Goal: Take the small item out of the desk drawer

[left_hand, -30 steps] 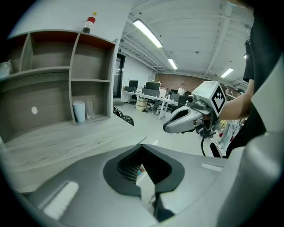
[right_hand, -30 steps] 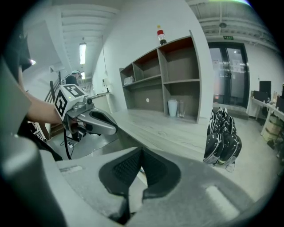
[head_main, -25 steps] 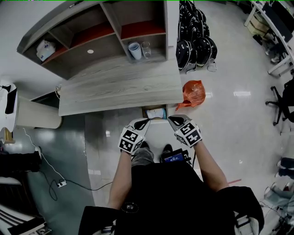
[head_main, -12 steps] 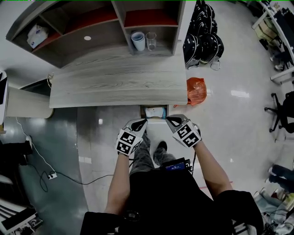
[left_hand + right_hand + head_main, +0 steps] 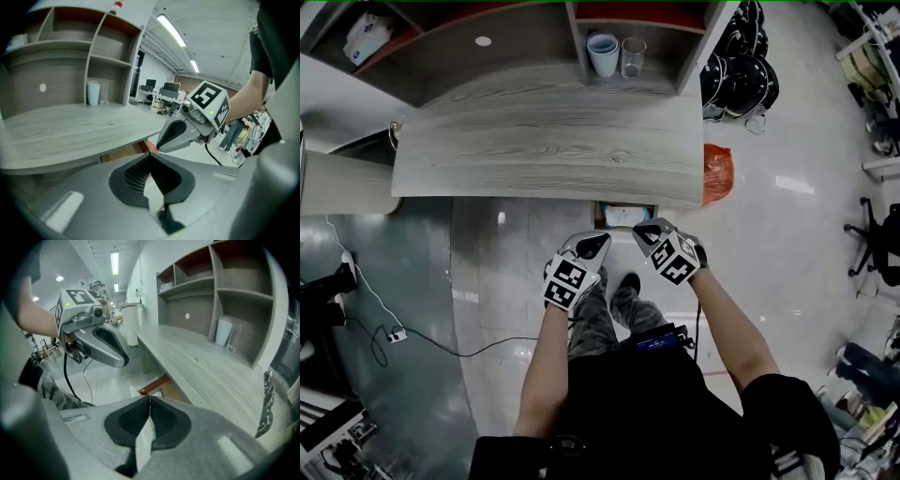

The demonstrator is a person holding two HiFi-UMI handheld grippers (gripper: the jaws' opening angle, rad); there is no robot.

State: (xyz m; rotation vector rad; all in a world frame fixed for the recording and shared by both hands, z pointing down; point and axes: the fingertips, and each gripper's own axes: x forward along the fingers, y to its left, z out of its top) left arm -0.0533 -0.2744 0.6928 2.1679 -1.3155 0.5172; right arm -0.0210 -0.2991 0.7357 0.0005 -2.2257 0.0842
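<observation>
Hidden bits first, near to far.
- Lower half of each gripper view is filled by that gripper's own body.
- In the right gripper view the drawer shows only as a red-brown edge just above the jaw tips. Its inside can't be made out there.
- In the head view the drawer is open but mostly tucked under the desk. Only a narrow front strip shows.
- Small item sits in that strip, pale blue-white and cut off by the desk edge. Can't tell what it is.
- Right gripper tip overlaps the drawer front in the head view. Can't tell if it touches.

Pose:
- Both forearms reach forward from the torso, with the grippers tilted down and angled in toward each other.
- Left gripper is just short of the drawer front, beside the right one but apart from it. Marker cubes face up.
- Left gripper: jaws together at the tip, nothing between them.
- Right gripper: same, pads meeting, empty.
- Each shows in the other's camera: right gripper and left gripper.

Further out:
- White cup and clear glass stand in the shelf unit on the desk.
- Orange bag is on the floor at the desk's right end.
- Black helmets are beyond it, partly cut by the frame.
</observation>
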